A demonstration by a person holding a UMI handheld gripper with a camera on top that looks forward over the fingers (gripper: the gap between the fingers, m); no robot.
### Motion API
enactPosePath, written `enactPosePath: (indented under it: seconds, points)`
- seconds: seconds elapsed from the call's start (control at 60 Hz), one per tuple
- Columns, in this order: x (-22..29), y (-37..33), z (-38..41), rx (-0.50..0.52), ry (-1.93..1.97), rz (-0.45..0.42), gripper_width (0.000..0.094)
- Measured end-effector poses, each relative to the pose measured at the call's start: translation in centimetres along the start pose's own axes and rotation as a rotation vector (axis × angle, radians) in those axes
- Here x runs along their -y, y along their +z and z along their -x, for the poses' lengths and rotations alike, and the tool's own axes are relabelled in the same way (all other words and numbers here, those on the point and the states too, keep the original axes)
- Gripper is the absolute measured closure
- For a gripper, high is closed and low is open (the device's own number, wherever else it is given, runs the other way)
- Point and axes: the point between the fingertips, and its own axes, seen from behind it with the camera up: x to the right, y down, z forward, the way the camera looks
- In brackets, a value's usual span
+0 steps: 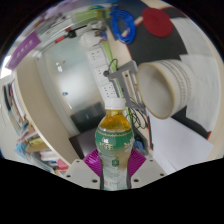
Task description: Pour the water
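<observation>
1. Gripper [116, 170] clamped on bottle [116, 140], pink pads [95, 160] pressing both sides.
2. Bottle upright, yellow cap [117, 104] apparently on, amber liquid near full.
3. White cup [170, 88] beyond bottle, up to its right, mouth facing bottle.
4. Pick-up done; judged left: uncapping, tilting toward cup, pouring.

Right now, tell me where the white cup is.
In the gripper view, the white cup lies tipped on its side, up and to the right of the bottle held between the hand-held gripper fingers.
</observation>
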Motion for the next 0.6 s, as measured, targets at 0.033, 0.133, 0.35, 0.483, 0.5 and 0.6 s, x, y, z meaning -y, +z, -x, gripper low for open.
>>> enactPosePath:
  seconds: [0.033, 0.133, 0.35, 0.483, 0.5, 0.6]
  points:
    - [0.1, -0.1, 0.4, -0.037, -0.165, -0.002, 0.0635]
    - [2.4, -1.4, 3.4, -0.121, -0.746, -0.076, 0.0633]
    - [11.8, -5.9, 10.7, -0.318, -1.644, -0.369, 0.0633]
    - [17.3, -7.6, 10.0, -0.428, -1.813, -0.428, 0.0634]
    - [18.0, -7.7, 9.7, -0.439, -1.822, -0.428, 0.0634]
    - [21.7, -8.2, 7.4, -0.479, -1.849, -0.424, 0.0634]
